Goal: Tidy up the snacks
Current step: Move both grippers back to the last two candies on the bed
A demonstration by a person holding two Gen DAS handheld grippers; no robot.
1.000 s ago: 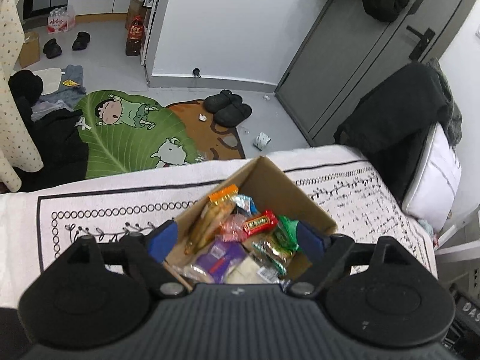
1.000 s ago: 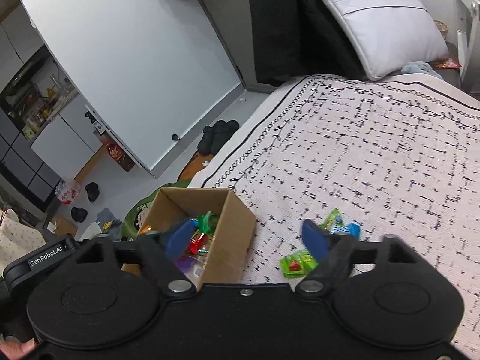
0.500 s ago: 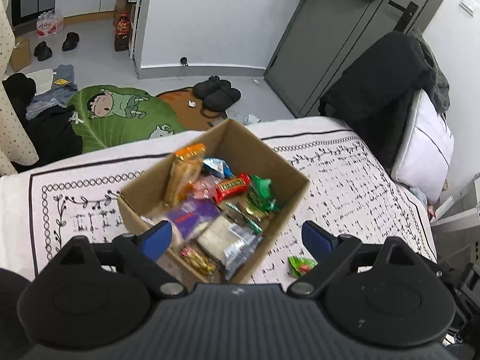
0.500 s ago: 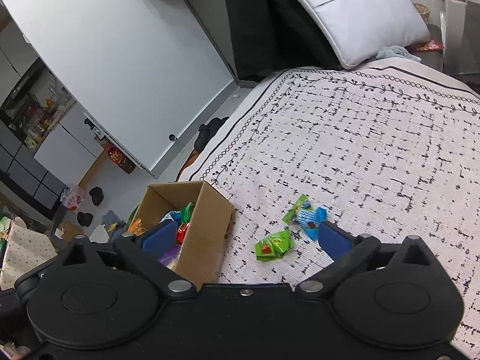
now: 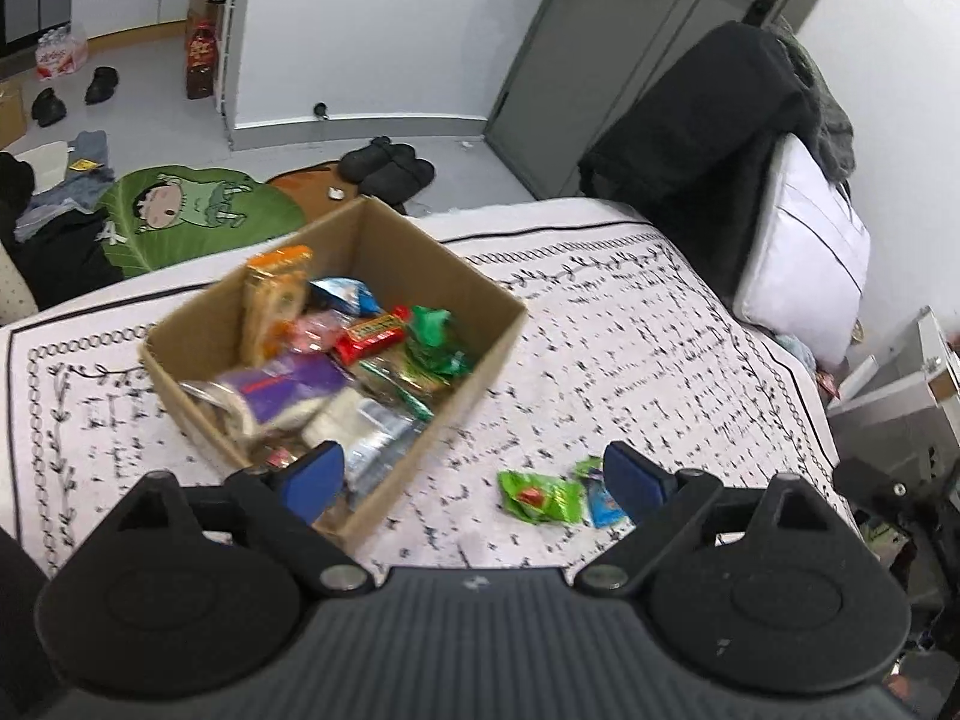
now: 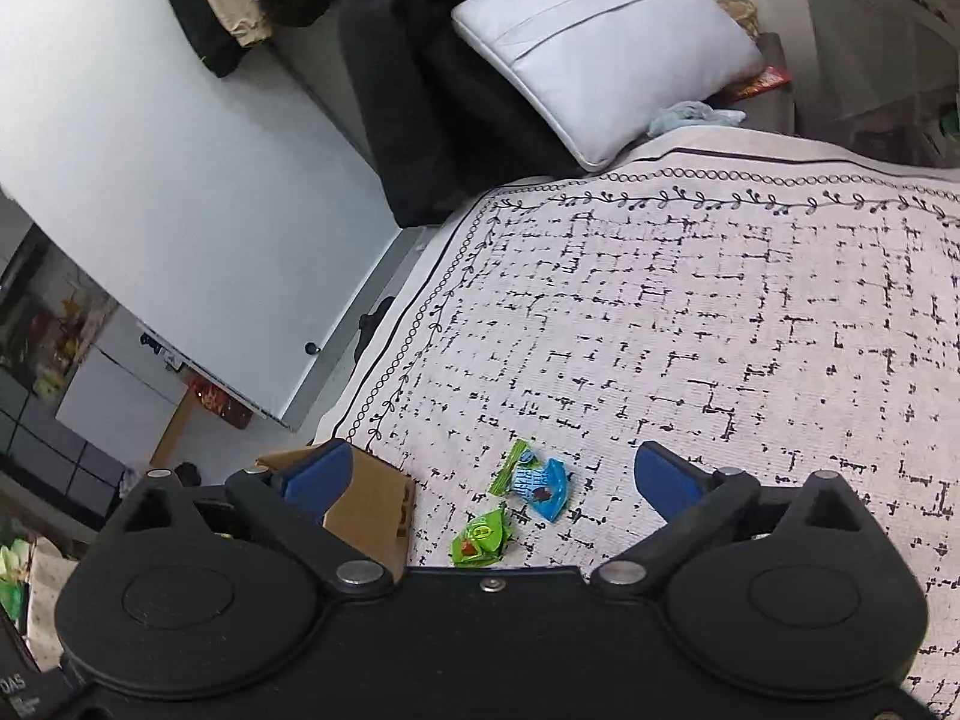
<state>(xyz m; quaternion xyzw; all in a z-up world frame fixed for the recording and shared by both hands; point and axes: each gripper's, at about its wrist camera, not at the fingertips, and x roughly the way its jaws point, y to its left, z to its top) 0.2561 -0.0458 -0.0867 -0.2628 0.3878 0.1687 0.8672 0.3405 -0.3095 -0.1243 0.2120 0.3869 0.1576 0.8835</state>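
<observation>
step: mid-sort. Cardboard box [image 5: 336,324] already loaded with mixed snacks, two packets left out on the patterned bedspread [image 6: 690,312]. My call: this is the pick-up-the-stragglers phase.

left gripper [image 5: 474,474]: jaws spread wide, nothing between the pads. Left finger hangs over the box's near corner, right finger sits just beside the loose packets. Jaws have just been opening, empty.

right gripper [image 6: 489,474]: also wide, empty. Both loose packets lie on the cloth in the gap between the fingers, not touched. Jaws have just been opening.

green packet [image 6: 480,540]: on the bedspread at 6 o'clock in the right wrist view, just beside the box wall.

blue packet [image 6: 543,483]: at 1 o'clock from the green one, near it, with a green strip wrapper tucked against its 10 o'clock edge.

box vs packets: in the left wrist view the packets lie at 4 o'clock from the box, near but apart.

next move: my guess is the right gripper drops on one packet. Flat crinkly foil on soft cloth, so come down low and pinch an edge, then carry to the box at 9 o'clock.

risk: grabbing cloth with the wrapper.
</observation>
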